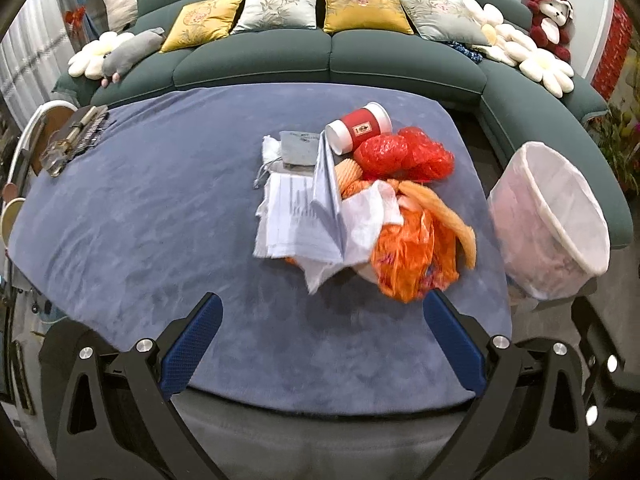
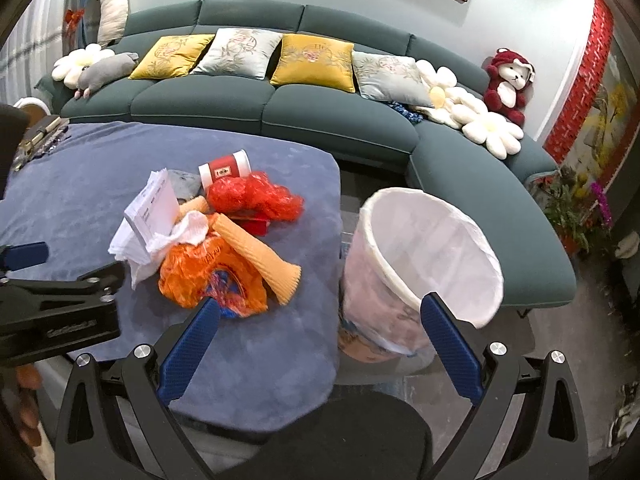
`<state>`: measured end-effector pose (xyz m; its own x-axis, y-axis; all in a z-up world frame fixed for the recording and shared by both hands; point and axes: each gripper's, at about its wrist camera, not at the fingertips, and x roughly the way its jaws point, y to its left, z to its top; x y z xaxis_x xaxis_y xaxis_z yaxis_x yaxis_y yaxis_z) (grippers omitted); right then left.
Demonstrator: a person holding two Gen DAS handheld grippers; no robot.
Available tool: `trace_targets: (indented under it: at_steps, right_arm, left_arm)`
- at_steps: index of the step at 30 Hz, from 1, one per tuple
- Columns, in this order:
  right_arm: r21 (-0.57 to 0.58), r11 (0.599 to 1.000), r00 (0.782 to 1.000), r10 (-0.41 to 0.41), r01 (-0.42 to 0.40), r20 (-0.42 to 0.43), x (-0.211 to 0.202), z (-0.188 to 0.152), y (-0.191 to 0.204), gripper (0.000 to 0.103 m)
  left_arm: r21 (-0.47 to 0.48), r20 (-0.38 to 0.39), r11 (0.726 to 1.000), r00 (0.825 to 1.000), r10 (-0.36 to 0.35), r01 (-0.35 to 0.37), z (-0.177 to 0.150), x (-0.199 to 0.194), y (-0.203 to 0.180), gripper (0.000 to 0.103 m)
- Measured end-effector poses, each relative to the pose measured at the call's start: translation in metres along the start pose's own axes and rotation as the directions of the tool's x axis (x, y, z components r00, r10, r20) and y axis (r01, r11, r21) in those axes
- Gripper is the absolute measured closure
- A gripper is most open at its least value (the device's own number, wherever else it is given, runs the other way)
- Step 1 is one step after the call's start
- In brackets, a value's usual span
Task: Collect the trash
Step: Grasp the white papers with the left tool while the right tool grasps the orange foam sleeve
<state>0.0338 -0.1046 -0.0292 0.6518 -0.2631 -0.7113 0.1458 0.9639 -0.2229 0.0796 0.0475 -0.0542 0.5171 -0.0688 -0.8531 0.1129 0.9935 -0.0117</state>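
A heap of trash lies on the blue-covered table (image 1: 140,220): a red paper cup (image 1: 362,126) on its side, a red crumpled bag (image 1: 404,152), an orange plastic bag (image 1: 412,256), folded printed papers (image 1: 304,216), white tissue (image 1: 372,212) and peach foam sleeves (image 1: 444,212). My left gripper (image 1: 322,308) is open just short of the heap, nothing between its fingers. My right gripper (image 2: 318,312) is open too, its left finger by the orange bag (image 2: 200,276), its right finger in front of the white-lined bin (image 2: 424,256). The left gripper's body (image 2: 60,304) shows at the right wrist view's left edge.
The bin stands on the floor just off the table's right edge (image 1: 552,220). A green sofa (image 1: 332,60) with cushions and plush toys curves behind the table. Metal objects (image 1: 76,136) lie at the table's far left corner. A dark round stool (image 2: 340,432) is below the right gripper.
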Motion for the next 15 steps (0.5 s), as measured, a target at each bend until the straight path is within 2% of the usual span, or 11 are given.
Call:
trace_targets:
  at_steps: [4, 9, 13, 15]
  right_arm:
    - [0.019, 1.000, 1.000, 0.008, -0.008, -0.018, 0.015, 0.007, 0.001, 0.007]
    - [0.047, 0.999, 0.998, 0.022, -0.019, -0.053, 0.033, 0.009, 0.000, 0.007]
    - [0.071, 0.996, 0.996, 0.055, -0.050, -0.077, 0.048, 0.012, 0.004, 0.007]
    - [0.074, 0.995, 0.994, 0.069, -0.062, -0.087, 0.058, 0.014, 0.008, 0.007]
  left_arm:
    - [-0.013, 0.003, 1.000, 1.000, -0.024, 0.024, 0.019, 0.018, 0.001, 0.007]
    - [-0.040, -0.046, 0.998, 0.997, -0.060, 0.058, 0.043, 0.047, 0.001, 0.007]
    - [-0.051, -0.056, 0.996, 0.996, -0.076, 0.073, 0.054, 0.062, 0.003, 0.008]
    - [-0.051, -0.056, 0.996, 0.995, -0.077, 0.074, 0.060, 0.068, 0.006, 0.016]
